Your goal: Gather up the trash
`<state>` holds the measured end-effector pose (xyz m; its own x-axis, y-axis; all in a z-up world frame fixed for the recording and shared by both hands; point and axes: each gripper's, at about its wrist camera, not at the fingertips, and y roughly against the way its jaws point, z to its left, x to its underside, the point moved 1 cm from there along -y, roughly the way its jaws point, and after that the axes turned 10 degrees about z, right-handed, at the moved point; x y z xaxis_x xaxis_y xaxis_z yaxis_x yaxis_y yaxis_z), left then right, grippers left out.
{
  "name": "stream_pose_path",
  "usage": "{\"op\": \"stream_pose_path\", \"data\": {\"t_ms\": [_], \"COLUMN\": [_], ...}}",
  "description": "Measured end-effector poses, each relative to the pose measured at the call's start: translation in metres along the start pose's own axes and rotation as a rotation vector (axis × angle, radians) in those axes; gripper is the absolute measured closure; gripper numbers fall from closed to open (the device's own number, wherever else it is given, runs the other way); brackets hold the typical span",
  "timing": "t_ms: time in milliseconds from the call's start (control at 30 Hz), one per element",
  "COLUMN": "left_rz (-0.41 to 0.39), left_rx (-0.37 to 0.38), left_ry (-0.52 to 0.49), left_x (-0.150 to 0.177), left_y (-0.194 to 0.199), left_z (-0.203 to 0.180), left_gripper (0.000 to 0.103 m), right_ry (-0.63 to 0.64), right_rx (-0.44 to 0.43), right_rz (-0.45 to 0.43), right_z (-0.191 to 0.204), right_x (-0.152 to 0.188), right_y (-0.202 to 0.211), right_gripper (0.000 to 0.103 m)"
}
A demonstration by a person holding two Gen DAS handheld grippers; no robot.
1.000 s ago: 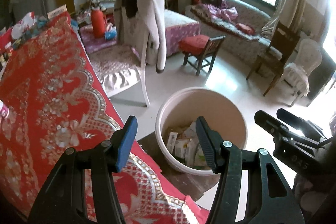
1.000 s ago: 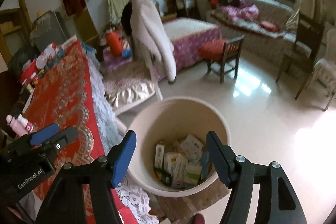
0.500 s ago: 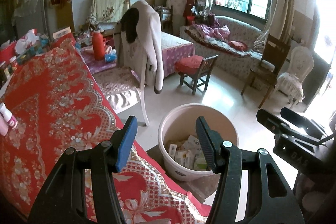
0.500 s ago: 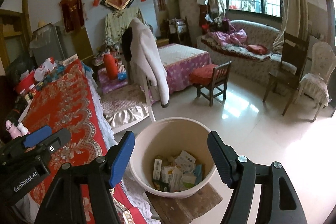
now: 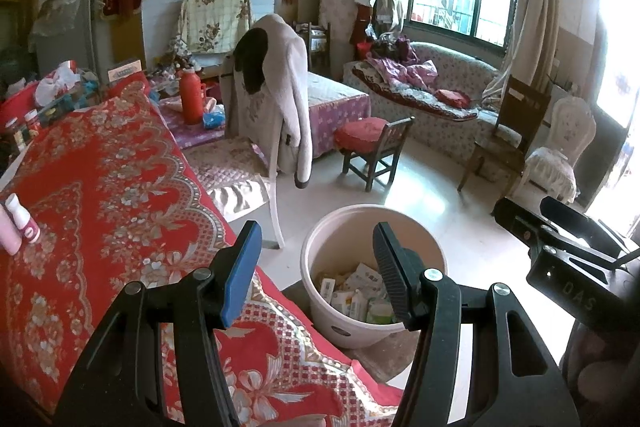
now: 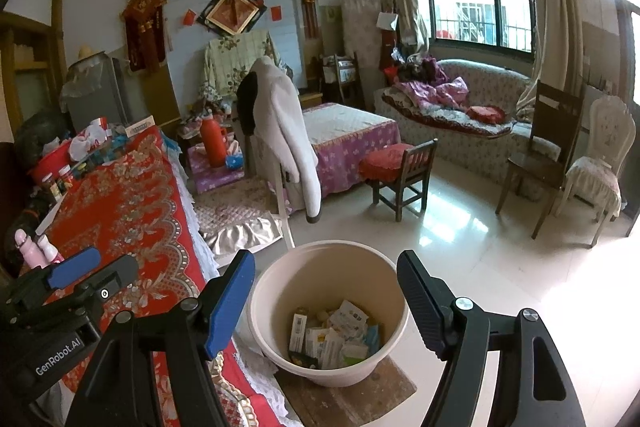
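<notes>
A cream plastic bucket [image 6: 328,311] is seen on the floor, set on a low wooden board [image 6: 352,397] just beside the corner of a table covered with a red floral tablecloth [image 5: 100,211]. Small paper packets and cartons [image 6: 336,337] are heaped in the bottom of the bucket; what they are cannot be read clearly, as the print is too small.

The left gripper [image 5: 316,267] is held above the table corner and the bucket, with its jaws standing apart and nothing between them. The right gripper [image 6: 324,301] is held over the bucket mouth, likewise parted wide and empty, the blue-padded finger [image 6: 228,307] on one side and the black ribbed finger [image 6: 420,303] on the other. Each gripper is visible at the edge of the other's view.

Two small pink and white bottles [image 5: 18,225] are stood upright on the tablecloth near its left side. At the far end of the table, bottles, jars and a crumpled plastic bag [image 6: 86,139] are crowded together. Beyond the bucket, a pale jacket [image 6: 286,135] is draped over the back of a white chair. A small wooden chair with a red cushion [image 6: 400,167] is placed on the shiny tiled floor, and a red thermos flask [image 5: 191,97] is stood on a low purple-covered surface behind.
</notes>
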<state>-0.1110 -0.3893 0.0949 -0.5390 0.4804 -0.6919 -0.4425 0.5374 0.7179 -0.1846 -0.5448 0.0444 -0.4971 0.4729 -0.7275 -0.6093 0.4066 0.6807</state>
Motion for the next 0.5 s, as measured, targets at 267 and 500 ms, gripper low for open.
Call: {"op": "stream_pose_path", "data": {"t_ms": [267,500], "left_rz": [-0.003,0.003], "left_rx": [-0.003,-0.003], "left_ry": [-0.001,-0.008], "left_x": [0.0007,0.0017], "left_y": [0.0015,0.0036], "left_z": [-0.0004,-0.0032], "left_gripper": [0.046,0.046], "right_ry": [0.006,0.007], "right_rx": [0.000,-0.002], "right_rz": [-0.002,0.002], "right_z": [0.0006,0.0024], "right_x": [-0.0003,0.0004], "right_y": [0.0030,0.0033], "right_gripper": [0.032,0.031]}}
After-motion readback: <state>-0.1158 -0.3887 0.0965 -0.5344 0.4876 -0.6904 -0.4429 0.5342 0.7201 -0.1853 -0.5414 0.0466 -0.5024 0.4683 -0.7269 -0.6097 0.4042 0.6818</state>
